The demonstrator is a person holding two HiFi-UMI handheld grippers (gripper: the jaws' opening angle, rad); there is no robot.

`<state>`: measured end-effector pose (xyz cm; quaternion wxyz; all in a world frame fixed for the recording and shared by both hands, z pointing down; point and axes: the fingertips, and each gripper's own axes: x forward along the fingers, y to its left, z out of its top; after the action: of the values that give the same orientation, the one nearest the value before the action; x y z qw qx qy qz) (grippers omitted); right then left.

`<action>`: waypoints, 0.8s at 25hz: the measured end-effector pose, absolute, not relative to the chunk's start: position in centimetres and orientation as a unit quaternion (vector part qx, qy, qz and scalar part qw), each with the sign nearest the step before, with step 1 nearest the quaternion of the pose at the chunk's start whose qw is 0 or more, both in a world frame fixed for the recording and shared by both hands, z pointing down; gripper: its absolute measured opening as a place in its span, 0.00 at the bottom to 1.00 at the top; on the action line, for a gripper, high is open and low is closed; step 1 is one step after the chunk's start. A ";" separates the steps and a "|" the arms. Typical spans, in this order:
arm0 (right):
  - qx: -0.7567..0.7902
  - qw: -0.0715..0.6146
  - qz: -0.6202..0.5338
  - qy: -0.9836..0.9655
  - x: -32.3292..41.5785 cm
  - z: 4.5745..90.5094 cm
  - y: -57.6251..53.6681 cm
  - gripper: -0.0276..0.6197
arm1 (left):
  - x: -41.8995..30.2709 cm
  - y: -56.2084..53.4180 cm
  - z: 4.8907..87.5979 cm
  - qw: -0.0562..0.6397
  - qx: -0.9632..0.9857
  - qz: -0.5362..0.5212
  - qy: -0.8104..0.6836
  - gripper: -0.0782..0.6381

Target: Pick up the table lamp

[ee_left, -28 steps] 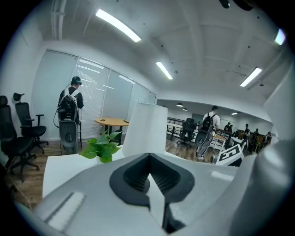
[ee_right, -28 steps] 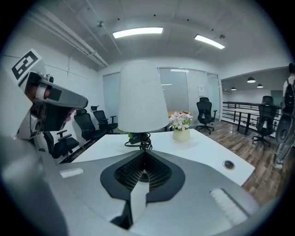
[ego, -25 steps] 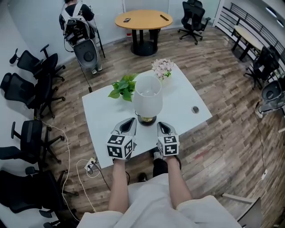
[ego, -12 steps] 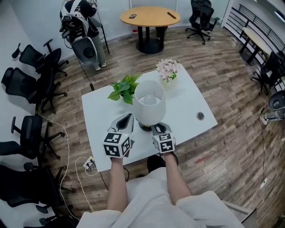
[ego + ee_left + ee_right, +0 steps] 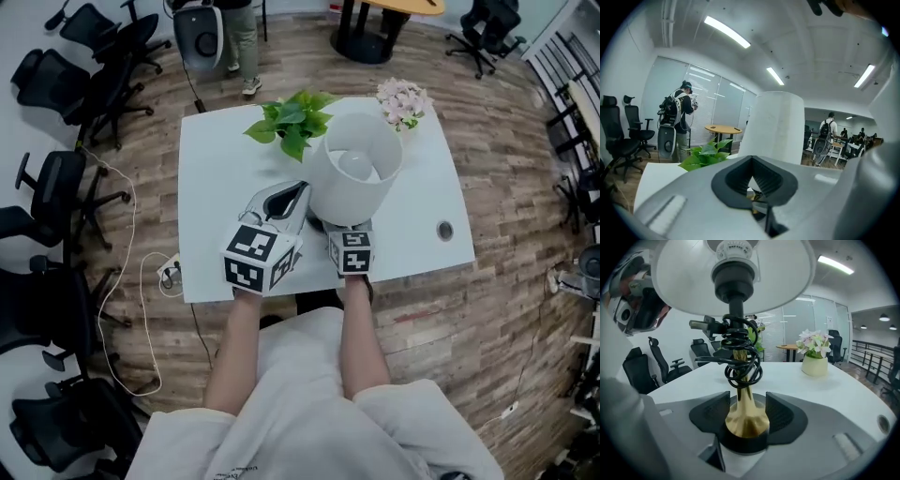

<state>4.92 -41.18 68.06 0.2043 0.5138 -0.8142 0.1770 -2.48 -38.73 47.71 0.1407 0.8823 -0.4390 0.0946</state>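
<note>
The table lamp has a white shade (image 5: 354,178), a gold stem and base (image 5: 744,416) and a black cord coiled round the stem (image 5: 740,357). It stands near the front of the white table (image 5: 225,187). My right gripper (image 5: 745,420) is shut on the gold base, one dark pad at each side. In the head view only its marker cube (image 5: 352,253) shows, since the shade hides the jaws. My left gripper (image 5: 286,199) sits just left of the shade, jaws together with nothing between them. In the left gripper view the shade (image 5: 776,126) rises right behind them.
A green leafy plant (image 5: 292,120) and a pot of pink flowers (image 5: 403,101) stand at the table's far side. A round cable port (image 5: 444,230) sits near the right edge. Black office chairs (image 5: 56,187) and floor cables (image 5: 159,277) lie to the left.
The head view has tipped down and moved closer, so the shade looks larger. My right gripper went in under the shade onto the base. The left one moved up beside the lamp.
</note>
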 end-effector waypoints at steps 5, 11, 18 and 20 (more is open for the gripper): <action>0.513 0.206 0.148 -0.820 3.9 68.5 -42.9 0.45 | -1.9 -38.8 47.5 0.147 0.875 0.096 -0.451 0.11; 0.529 0.252 0.123 -0.801 3.1 69.6 -43.7 0.31 | -2.2 -38.8 47.9 0.149 0.861 0.106 -0.475 0.11; 0.510 0.277 0.131 -0.803 3.0 69.4 -42.6 0.27 | -2.1 -38.4 47.7 0.160 0.860 0.105 -0.474 0.11; 0.500 0.282 0.138 -0.807 2.8 69.3 -41.7 0.27 | -1.8 -38.3 47.2 0.158 0.861 0.105 -0.471 0.11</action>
<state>2.81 -41.73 69.27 0.2820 0.5004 -0.8068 0.1383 -1.78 -38.26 47.22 0.1582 0.8614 -0.4711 0.1054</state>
